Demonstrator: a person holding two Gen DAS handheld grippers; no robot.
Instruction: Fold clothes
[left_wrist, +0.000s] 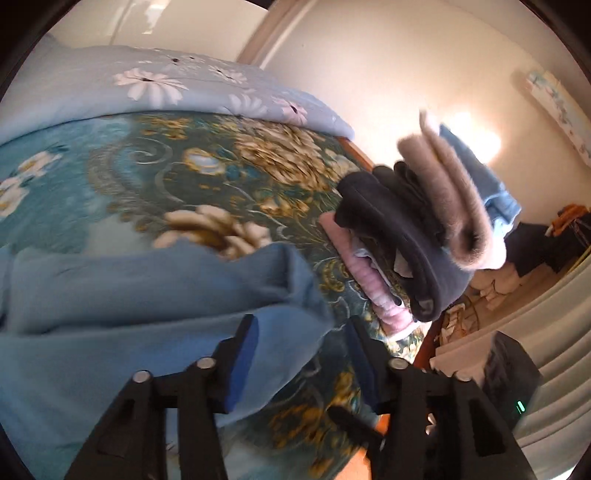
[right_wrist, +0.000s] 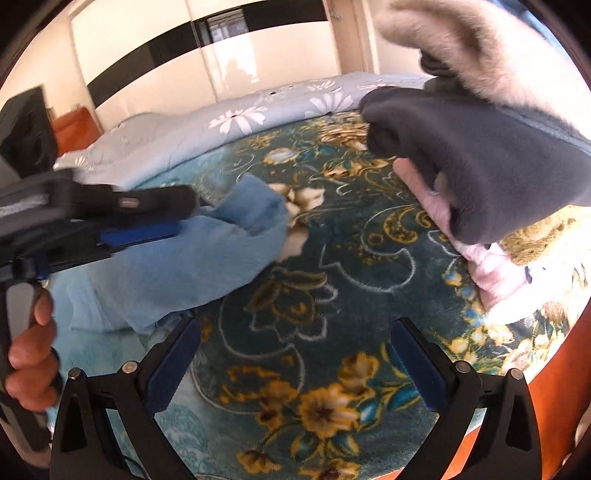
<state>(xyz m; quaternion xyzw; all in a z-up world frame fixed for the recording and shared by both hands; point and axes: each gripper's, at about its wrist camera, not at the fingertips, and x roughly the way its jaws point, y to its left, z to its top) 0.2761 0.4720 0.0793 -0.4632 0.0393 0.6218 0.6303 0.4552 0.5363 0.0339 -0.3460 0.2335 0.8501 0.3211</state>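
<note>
A light blue fleece garment (left_wrist: 147, 295) lies folded on the floral teal bedspread (left_wrist: 155, 173). My left gripper (left_wrist: 301, 332) is open, with the garment's edge lying between its fingers. In the right wrist view the left gripper (right_wrist: 177, 218) reaches onto the blue garment (right_wrist: 207, 254) from the left. My right gripper (right_wrist: 295, 332) is open and empty above the bare bedspread (right_wrist: 332, 295). A stack of folded clothes (left_wrist: 424, 221), pink at the bottom, dark grey and beige above, sits near the bed's edge. It also shows in the right wrist view (right_wrist: 480, 166).
A pale blue flowered quilt (left_wrist: 166, 85) lies along the far side of the bed. The orange wooden bed frame (right_wrist: 546, 387) runs past the stack. A black box (left_wrist: 509, 380) and floor clutter (left_wrist: 498, 284) lie beyond the bed.
</note>
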